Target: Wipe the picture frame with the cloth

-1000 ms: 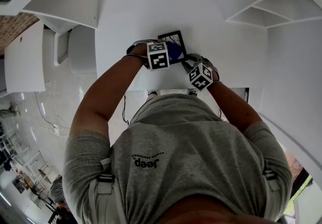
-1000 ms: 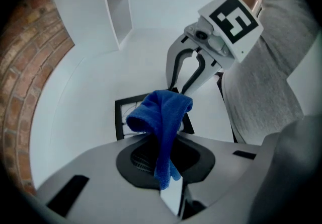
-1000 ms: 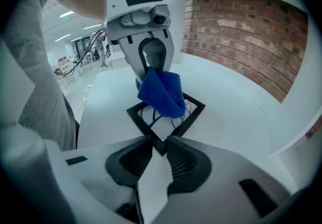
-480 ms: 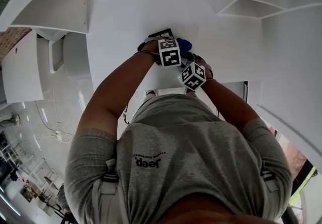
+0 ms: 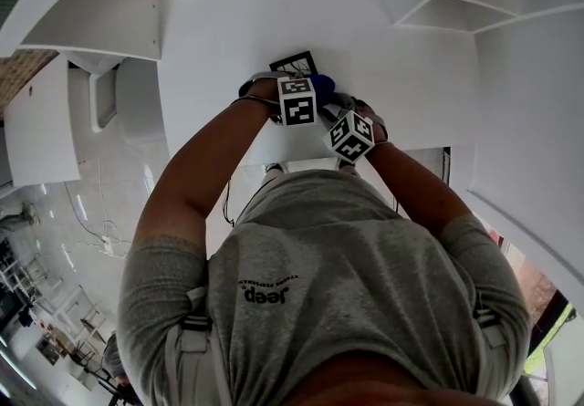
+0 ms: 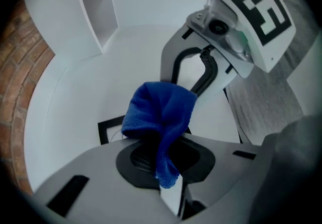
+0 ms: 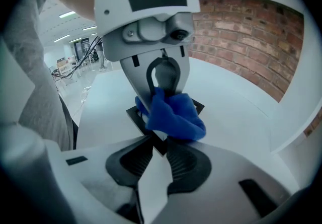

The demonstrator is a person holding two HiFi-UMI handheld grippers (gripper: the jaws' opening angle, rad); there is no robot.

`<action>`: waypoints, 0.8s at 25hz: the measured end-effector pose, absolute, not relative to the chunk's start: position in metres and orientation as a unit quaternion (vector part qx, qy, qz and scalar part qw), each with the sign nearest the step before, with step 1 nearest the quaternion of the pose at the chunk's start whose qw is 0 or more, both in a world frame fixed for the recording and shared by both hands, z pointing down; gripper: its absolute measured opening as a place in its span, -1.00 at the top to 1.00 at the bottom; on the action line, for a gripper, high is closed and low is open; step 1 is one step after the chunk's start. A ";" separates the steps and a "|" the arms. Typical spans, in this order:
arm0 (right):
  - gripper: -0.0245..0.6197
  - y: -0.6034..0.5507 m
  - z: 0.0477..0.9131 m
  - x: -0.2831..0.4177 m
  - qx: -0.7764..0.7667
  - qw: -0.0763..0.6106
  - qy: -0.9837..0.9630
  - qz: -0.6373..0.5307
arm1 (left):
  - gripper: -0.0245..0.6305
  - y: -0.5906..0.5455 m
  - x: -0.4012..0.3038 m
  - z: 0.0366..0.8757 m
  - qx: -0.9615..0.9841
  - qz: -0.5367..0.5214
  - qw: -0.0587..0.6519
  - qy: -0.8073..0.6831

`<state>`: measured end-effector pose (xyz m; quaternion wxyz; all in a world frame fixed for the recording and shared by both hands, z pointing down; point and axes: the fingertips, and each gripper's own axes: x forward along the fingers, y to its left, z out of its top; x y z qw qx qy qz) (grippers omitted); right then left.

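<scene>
A black picture frame (image 5: pixel 294 62) lies flat on the white table (image 5: pixel 228 21). My left gripper (image 6: pixel 163 160) is shut on a bunched blue cloth (image 6: pixel 161 112) and points steeply down, so the cloth (image 5: pixel 321 83) rests on the frame's near right part. In the left gripper view a black frame edge (image 6: pixel 108 128) shows beside the cloth. My right gripper (image 7: pixel 160 150) is shut on the near corner of the frame (image 7: pixel 162 146), just in front of the cloth (image 7: pixel 176 115). The left gripper's fingers (image 7: pixel 138 79) stand right behind it.
White shelf units stand at the table's far right (image 5: pixel 474 3) and at its left (image 5: pixel 91 21). A brick wall (image 7: pixel 251 31) runs behind the table. The person's arms and body fill the lower half of the head view.
My left gripper has slid the cloth a little leftward over the frame since half a second ago, and more of the frame's far edge shows. The right gripper has kept its place.
</scene>
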<state>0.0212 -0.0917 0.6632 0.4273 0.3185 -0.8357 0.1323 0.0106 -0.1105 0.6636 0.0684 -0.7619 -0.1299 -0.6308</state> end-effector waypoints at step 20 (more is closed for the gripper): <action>0.63 -0.093 0.663 0.023 0.309 0.434 -0.833 0.152 | 0.74 -0.109 -0.054 0.662 -0.747 -0.654 0.056 -0.110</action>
